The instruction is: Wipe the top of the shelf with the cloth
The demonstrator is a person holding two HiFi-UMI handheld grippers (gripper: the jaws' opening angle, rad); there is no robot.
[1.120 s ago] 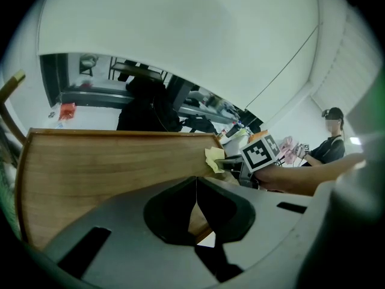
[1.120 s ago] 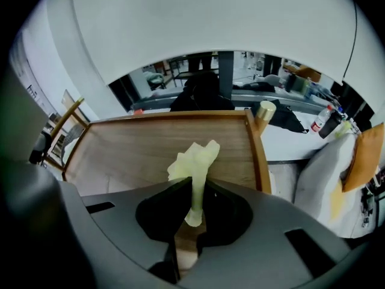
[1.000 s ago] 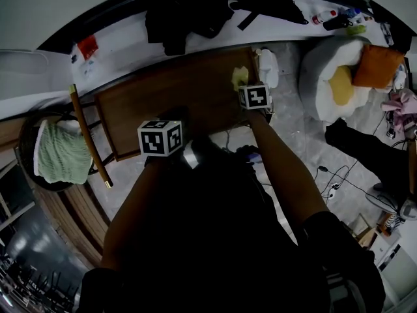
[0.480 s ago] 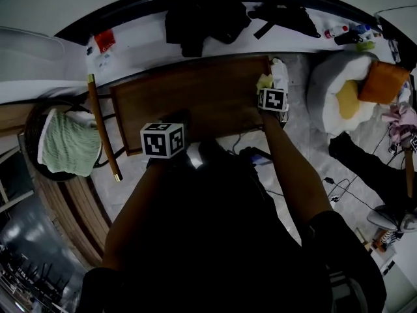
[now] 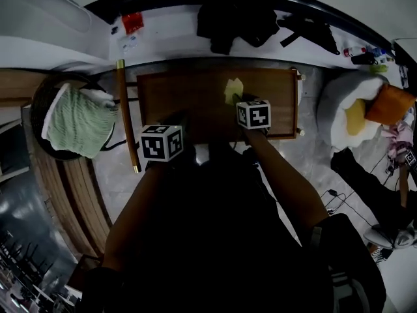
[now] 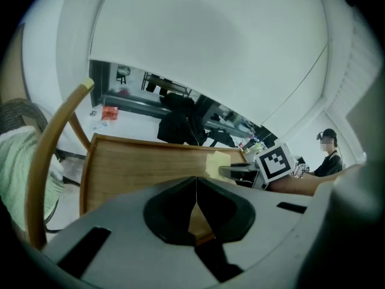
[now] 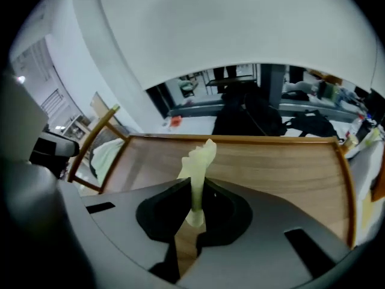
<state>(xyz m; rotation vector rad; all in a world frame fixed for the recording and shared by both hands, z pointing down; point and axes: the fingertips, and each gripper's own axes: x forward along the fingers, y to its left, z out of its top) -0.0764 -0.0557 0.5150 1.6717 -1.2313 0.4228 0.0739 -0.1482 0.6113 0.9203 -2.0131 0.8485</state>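
The right gripper [image 7: 195, 205] has its jaws clenched on a pale yellow cloth [image 7: 198, 160]. A thin fold of it is pinched between them, and the rest stands up crumpled above the tips. In the head view the cloth [image 5: 232, 90] lies on the wooden top of the shelf [image 5: 189, 96], right of its middle and toward the far edge. The right gripper [image 5: 240, 102] reaches in from the near side, its marker cube just behind the cloth.

The left gripper [image 6: 195, 185] grasps nothing; its jaws are pressed together along a thin line with only the shelf [image 6: 144, 167] showing past them. It hovers at the shelf's near edge, left of the middle [image 5: 174, 121]. From its view, the cloth [image 6: 218, 160] and the right gripper [image 6: 233, 172] sit ahead and to the right on the wood.

Left of the shelf, a wooden bar [image 5: 126, 109] runs beside its end. Beyond the bar, a green knitted fabric [image 5: 78, 119] fills a dark woven basket [image 5: 36, 106]. Black garments [image 5: 234, 21] lie on the white surface behind the shelf. To the right are an egg-shaped cushion [image 5: 348, 119] and an orange cushion [image 5: 389, 103].
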